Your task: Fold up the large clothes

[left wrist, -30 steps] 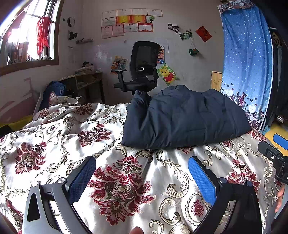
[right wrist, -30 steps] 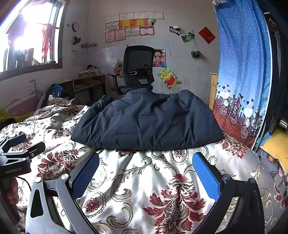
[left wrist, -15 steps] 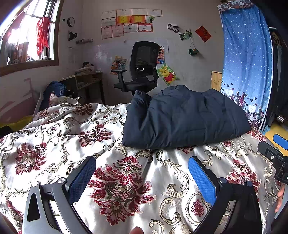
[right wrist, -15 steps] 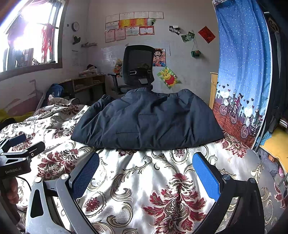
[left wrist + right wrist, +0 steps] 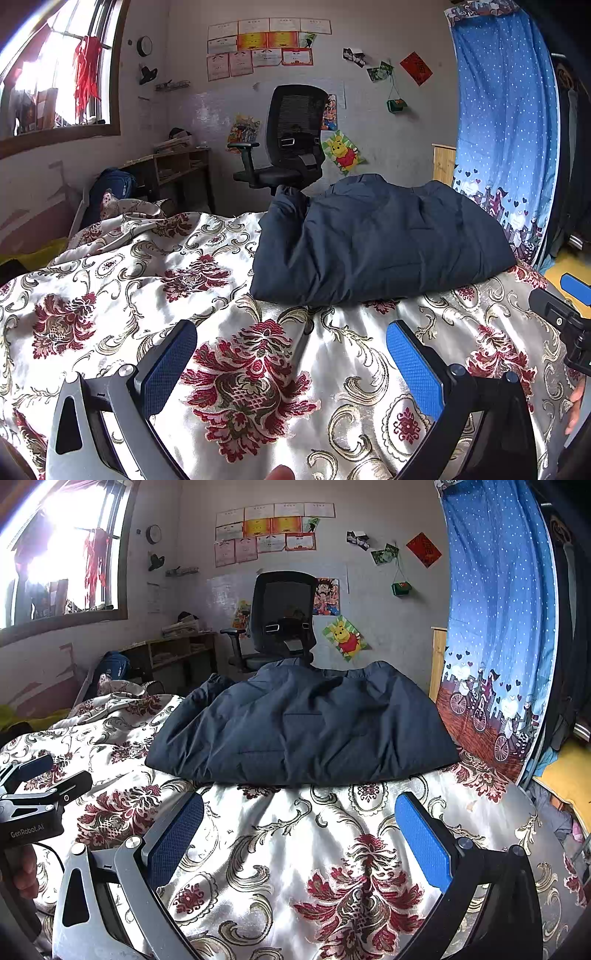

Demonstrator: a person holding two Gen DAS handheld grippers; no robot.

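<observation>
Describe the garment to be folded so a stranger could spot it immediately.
Start at the bed's floral bedspread, white satin with red flowers. At its far end, in front of the black office chair, lies the dark navy jacket. It is the only plain, dark, puffy thing on the patterned cover.

The left gripper (image 5: 291, 354) and right gripper (image 5: 299, 830) hover level side by side, fingers (image 5: 168, 363) spread wide, gripping nothing.

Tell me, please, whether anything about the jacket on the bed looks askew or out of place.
The dark jacket lies folded on the floral bedspread, but a bunched sleeve sticks up at its far left corner. Otherwise nothing stands out.
</observation>
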